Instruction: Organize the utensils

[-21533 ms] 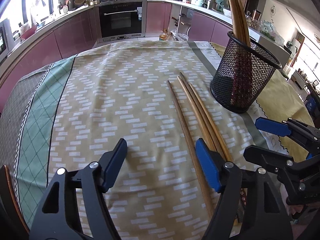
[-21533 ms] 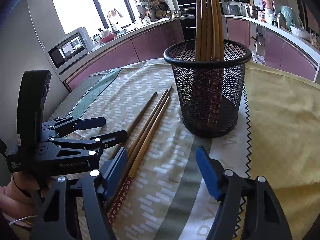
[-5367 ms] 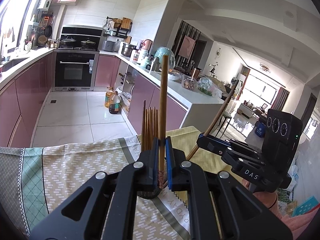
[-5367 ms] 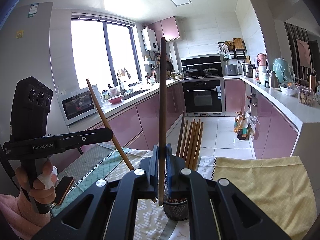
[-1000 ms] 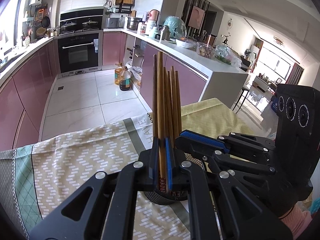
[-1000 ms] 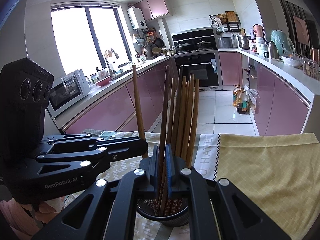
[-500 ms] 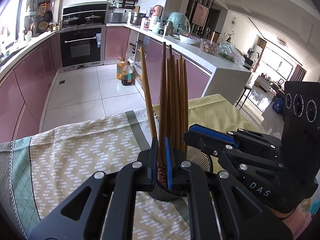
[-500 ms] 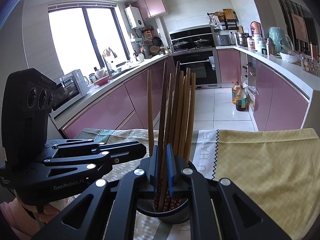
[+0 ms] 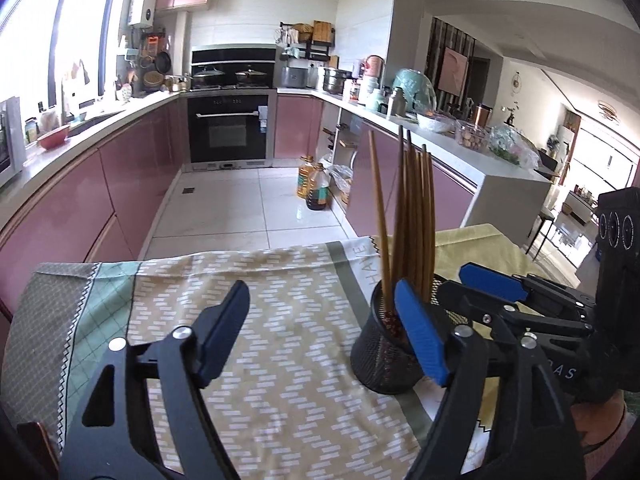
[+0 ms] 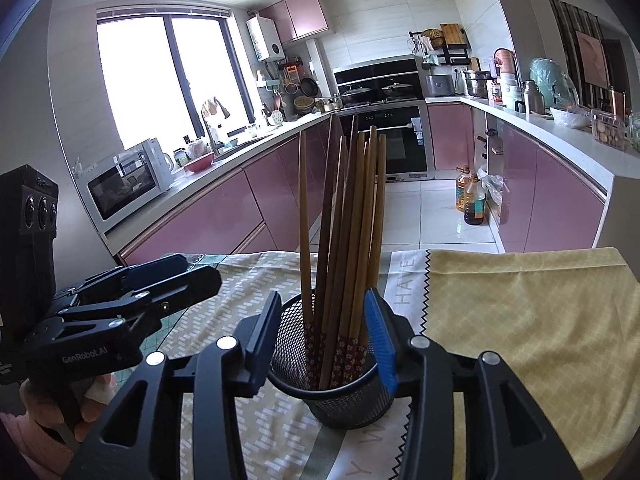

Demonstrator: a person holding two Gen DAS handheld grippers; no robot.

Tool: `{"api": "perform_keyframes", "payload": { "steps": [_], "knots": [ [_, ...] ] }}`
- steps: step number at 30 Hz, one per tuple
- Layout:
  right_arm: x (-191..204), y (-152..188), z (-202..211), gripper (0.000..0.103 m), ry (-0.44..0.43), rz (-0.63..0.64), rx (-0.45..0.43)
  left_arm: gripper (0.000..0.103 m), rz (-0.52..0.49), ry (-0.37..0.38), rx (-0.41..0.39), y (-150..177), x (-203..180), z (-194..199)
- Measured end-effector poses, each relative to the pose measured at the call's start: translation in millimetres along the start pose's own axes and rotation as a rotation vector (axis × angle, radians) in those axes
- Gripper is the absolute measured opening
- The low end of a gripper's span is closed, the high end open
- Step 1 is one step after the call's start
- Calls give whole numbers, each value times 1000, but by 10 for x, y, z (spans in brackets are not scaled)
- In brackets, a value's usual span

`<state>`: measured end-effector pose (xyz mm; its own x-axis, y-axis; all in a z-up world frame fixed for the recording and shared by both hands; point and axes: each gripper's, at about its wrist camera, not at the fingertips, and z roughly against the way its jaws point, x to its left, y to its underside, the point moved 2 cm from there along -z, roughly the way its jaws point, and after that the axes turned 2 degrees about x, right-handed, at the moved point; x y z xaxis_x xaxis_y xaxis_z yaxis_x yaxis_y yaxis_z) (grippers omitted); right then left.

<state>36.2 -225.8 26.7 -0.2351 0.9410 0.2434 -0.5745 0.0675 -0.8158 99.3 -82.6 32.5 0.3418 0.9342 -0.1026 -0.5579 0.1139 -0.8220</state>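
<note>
so all the chopsticks (image 10: 344,240) are standing in the black mesh holder (image 10: 296,344) now, fanned out a bit with their patterned ends down at the bottom, nothing left lying flat on the tablecloth (image 9: 280,360) that i can see. the holder sits on the patterned runner part of the cloth, right by the grey stripe with lettering, with the plain yellow cloth (image 10: 520,320) just off to one side. the left gripper (image 9: 320,336) has its jaws opening, already pretty wide, and there's nothing between them, just bare cloth; its blue pad on the holder side overlaps the holder's rim in the wrist view, can't tell if it actually touches. the right gripper (image 10: 324,336) is opening too, about halfway, hovering right above the holder with the bundle of chopsticks rising up between its pads, but the pads aren't pressing on any of them. kitchen's all pink cabinets (image 9: 120,184) and a black oven (image 9: 228,128) in the back.
</note>
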Motion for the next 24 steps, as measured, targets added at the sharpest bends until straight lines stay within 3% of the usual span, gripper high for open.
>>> {"api": "perform_keyframes", "payload": {
  "steps": [2, 4, 11, 24],
  "knots": [
    [53, 40, 24, 55, 14, 18, -7, 83, 11, -23, -17, 29, 59, 80],
    [126, 84, 55, 68, 36, 48, -21, 94, 19, -47, -40, 71, 113, 166],
    [350, 227, 191, 96, 88, 127, -85, 98, 42, -128, -125, 180, 282, 450],
    [509, 398, 400, 96, 97, 110, -196, 98, 67, -226, -275, 385, 461, 923]
  ]
}}
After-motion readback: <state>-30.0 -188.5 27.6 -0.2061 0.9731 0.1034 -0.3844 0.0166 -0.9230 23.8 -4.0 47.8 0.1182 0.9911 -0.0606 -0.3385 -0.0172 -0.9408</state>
